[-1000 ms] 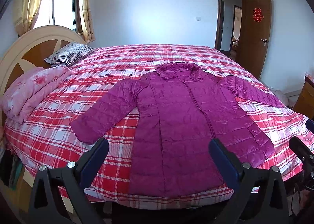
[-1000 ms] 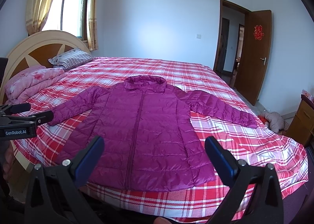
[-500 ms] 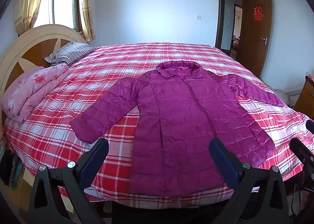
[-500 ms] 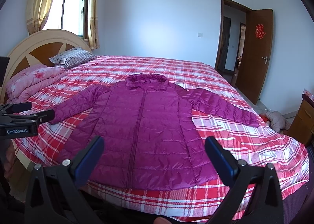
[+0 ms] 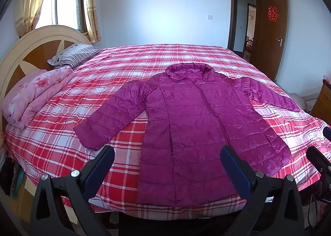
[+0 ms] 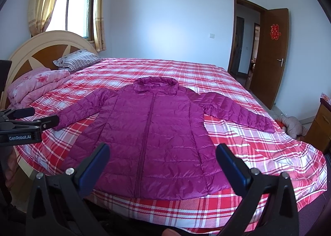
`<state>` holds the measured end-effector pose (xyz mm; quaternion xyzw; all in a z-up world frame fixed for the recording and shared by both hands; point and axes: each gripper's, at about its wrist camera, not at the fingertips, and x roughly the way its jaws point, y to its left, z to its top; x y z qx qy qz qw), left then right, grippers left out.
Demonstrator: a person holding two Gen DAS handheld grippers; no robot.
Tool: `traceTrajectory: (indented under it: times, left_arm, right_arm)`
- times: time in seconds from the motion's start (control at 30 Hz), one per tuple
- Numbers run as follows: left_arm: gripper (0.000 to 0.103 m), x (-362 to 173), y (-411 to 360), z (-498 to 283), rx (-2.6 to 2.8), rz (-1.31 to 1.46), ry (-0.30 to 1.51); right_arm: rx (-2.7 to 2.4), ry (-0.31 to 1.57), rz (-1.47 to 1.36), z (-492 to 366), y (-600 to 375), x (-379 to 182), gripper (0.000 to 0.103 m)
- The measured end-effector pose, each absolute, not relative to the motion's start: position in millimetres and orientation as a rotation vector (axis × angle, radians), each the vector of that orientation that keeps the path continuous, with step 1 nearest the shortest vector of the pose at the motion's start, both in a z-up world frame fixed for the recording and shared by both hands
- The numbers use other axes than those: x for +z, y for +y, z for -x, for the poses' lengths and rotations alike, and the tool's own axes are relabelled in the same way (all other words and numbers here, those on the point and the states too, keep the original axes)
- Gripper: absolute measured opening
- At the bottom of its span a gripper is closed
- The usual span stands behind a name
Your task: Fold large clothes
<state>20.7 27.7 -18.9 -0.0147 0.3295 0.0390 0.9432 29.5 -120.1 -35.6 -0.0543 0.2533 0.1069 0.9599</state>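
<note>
A magenta quilted down jacket [image 5: 192,124] lies flat and face up on the bed [image 5: 128,66], its collar toward the far side and its hem near the near edge. The shell is glossy, stitched in horizontal channels that puff slightly, with a zip running down the centre and a soft rumpled hood or collar at the top. Both sleeves are spread out to the sides, angled downward, each lying on the red, pink and white plaid bedspread. The left gripper [image 5: 167,163] hangs above the near edge of the bed with its jaws wide apart and nothing between them; its black frame carries blue padded fingers [image 5: 99,165] that frame the lower part of the jacket without touching it. The right gripper [image 6: 162,162] is likewise spread wide and empty, poised over the jacket's hem [image 6: 165,192], and in its view the left gripper shows at the left edge beside the sleeve cuff. At the head of the bed stands a rounded cream headboard [image 6: 41,43] with brown wedge-shaped panels. A striped pillow [image 6: 76,62] rests against it, and a folded pink floral quilt [image 6: 37,85] lies just beside. A brown wooden door [image 6: 271,56] stands open at the right, bearing a red paper ornament.
</note>
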Motion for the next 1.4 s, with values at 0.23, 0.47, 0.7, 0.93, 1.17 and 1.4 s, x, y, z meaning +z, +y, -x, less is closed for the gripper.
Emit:
traceTrajectory:
  times: [0.23,0.47,0.7,0.93,1.17,1.4]
  left_arm:
    - [0.102,-21.1,27.5,-22.3,0.08,0.03,0.679]
    - [0.102,-26.7,23.0,-26.4,0.081,0.018,0.697]
    - [0.102,-41.6,16.6,-48.3,0.06,0.003,0.72]
    - [0.102,-74.0,12.9,-108.1,0.046,-0.017,0.783]
    - [0.102,-92.4,14.4,-163.4,0.116,-0.077,0.752]
    - [0.102,-118.8,16.9,-212.2,0.151,-0.115,0.778]
  right_arm:
    - [0.234,0.519,0.116,-28.4,-115.5,-38.5,0.103]
    - [0.244,0.533,0.103,-32.4,-117.9,-43.3,0.103]
    - [0.283,0.538,0.005,-48.4,-134.1,-55.7,0.103]
    - [0.197,0.705,-0.077,-114.2,-195.7,-98.9,0.103]
    - [-0.031,0.786,-0.315,-188.1,-314.6,-121.3,0.103]
    - [-0.259,0.782,-0.441,-259.8,-419.3,-127.7,0.101]
